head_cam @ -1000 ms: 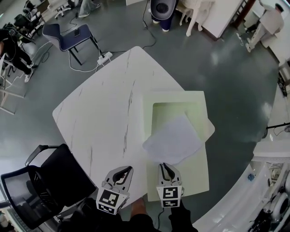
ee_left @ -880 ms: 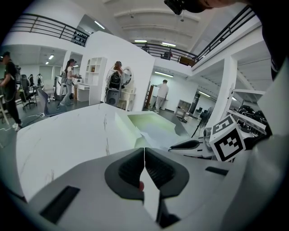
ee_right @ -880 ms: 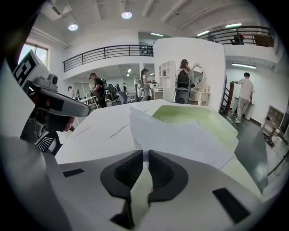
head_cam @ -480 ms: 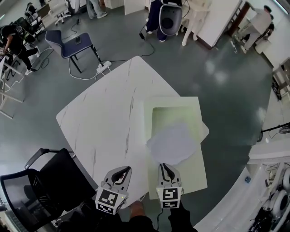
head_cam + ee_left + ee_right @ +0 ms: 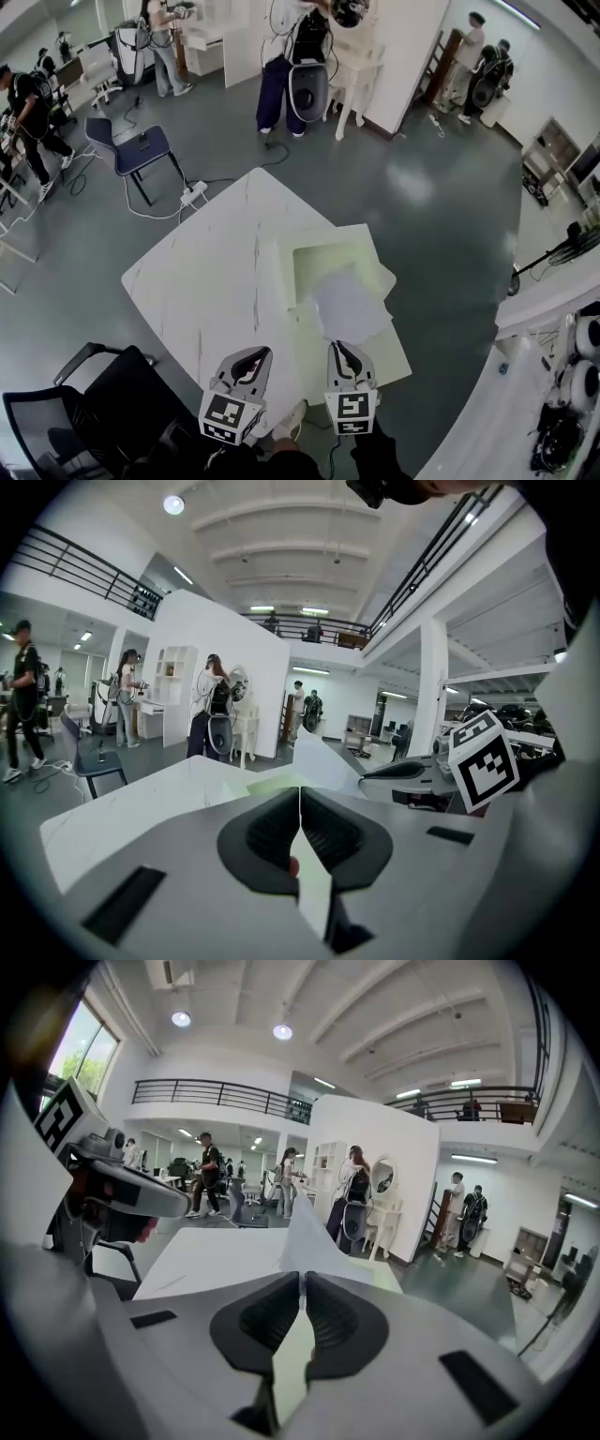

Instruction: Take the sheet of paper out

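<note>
Right claw [image 5: 340,345], marked by a black-and-white square marker [image 5: 350,410], has just been closing and pinches a corner of the thin white sheet of paper [image 5: 349,305], held over the pale green folder [image 5: 323,258] on the marble-veined table [image 5: 216,272]. Left claw [image 5: 261,351] is pressed together, empty.

The table [image 5: 206,272] in the middle of the head view was white marble with thin grey veins. On it lay a pale green case [image 5: 323,255], and over that a plain white sheet of paper [image 5: 349,305]. Along the bottom edge, two cubes [image 5: 225,415] [image 5: 351,410] carried black-and-white square patterns. The floor [image 5: 441,216] was glossy dark grey. A chair [image 5: 141,150] at upper left had a navy seat; the chair [image 5: 66,422] at lower left was black.
</note>
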Action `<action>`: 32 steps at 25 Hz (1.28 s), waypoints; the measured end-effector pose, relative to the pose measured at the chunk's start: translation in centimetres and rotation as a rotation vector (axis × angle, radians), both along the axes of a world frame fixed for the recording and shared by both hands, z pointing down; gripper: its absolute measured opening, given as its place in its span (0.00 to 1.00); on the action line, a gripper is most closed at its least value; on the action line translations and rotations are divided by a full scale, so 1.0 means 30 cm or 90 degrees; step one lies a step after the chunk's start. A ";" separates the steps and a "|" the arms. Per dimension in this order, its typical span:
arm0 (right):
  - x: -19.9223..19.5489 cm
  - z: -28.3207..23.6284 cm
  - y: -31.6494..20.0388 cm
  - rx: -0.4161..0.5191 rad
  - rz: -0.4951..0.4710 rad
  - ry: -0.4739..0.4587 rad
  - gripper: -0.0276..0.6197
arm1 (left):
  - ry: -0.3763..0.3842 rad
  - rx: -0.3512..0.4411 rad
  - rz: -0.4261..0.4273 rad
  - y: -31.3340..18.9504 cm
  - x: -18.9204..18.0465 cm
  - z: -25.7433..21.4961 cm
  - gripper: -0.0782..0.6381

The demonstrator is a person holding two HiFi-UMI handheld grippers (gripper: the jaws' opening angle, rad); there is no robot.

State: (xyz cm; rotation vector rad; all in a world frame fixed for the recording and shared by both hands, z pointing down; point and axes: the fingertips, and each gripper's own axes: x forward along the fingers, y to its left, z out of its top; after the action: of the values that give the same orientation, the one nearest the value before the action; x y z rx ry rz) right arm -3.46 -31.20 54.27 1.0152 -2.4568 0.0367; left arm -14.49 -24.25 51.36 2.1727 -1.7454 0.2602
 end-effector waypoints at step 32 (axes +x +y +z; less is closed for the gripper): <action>0.571 -0.426 0.804 0.151 0.313 -0.089 0.10 | -0.019 0.125 0.306 0.544 0.488 -0.317 0.14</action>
State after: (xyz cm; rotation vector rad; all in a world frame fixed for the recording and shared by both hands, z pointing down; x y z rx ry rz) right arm 13.67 -7.10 41.47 1.7545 -2.3073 -0.0245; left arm 0.15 -7.94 41.84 2.7265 -1.2826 0.2439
